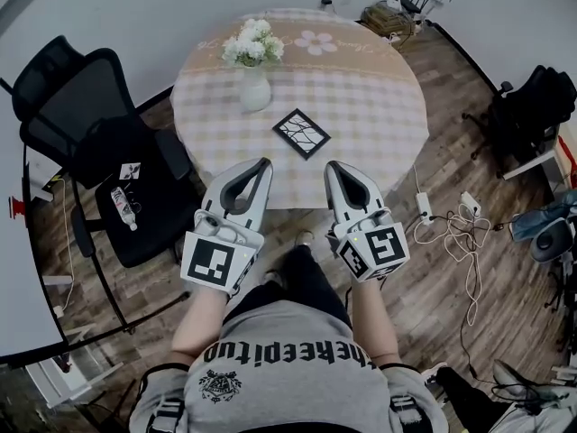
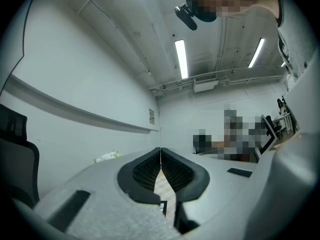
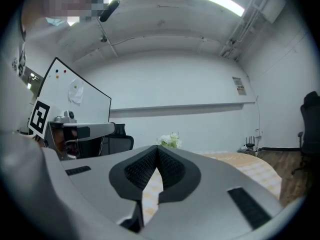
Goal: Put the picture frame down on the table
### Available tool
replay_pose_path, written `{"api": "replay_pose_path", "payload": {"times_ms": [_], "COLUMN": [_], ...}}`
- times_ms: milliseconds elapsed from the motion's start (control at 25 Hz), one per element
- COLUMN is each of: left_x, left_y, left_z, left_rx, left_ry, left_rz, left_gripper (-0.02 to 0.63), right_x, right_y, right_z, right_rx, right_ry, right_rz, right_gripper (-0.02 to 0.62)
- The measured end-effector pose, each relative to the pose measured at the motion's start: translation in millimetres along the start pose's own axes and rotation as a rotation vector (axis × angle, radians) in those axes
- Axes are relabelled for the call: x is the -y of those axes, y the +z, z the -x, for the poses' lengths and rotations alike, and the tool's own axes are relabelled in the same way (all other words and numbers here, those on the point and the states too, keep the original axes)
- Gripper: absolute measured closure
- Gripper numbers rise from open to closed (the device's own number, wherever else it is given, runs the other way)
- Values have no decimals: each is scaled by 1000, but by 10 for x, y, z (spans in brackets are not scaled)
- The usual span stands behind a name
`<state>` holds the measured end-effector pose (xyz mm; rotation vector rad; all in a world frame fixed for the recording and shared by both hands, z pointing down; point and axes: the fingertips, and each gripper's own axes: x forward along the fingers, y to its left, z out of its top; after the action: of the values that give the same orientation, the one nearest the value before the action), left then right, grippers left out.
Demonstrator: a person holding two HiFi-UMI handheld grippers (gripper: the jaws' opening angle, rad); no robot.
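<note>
Ahead, picture frame beyond both tongs

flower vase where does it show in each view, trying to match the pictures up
Head view: flower vase stands toward the far left of the checked tablecloth, beyond the picture frame.
Left gripper view: only its white blooms show, low and left of centre.
Right gripper view: blooms at centre, just above the right gripper.
Shared landmark: the checked tablecloth, in all three views.

Grey printed T-shirt, black trousers
</note>
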<state>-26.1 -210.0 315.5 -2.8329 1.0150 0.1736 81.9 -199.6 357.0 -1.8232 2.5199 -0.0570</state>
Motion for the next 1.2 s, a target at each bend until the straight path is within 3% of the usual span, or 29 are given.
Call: {"api": "replay_pose_path", "payload": {"times_ms": [320,680,1200], "left_x": [125,254,863], "left_y": [109,243,401], "left_z": [123,127,194], "left_rx": [21,26,41], "left_ry": [-16,22,81], "left_rz": [-6,-16,-34], "left_gripper": [589,589,589], "right_x": [-106,-139,-29], "right_y": [148,356,523], "right_z": [212,317,921], "right_rx": [43,80,94], "right_ry": [-1,55,116], "right_rz": [14,47,68], "right_gripper": [590,591,590]}}
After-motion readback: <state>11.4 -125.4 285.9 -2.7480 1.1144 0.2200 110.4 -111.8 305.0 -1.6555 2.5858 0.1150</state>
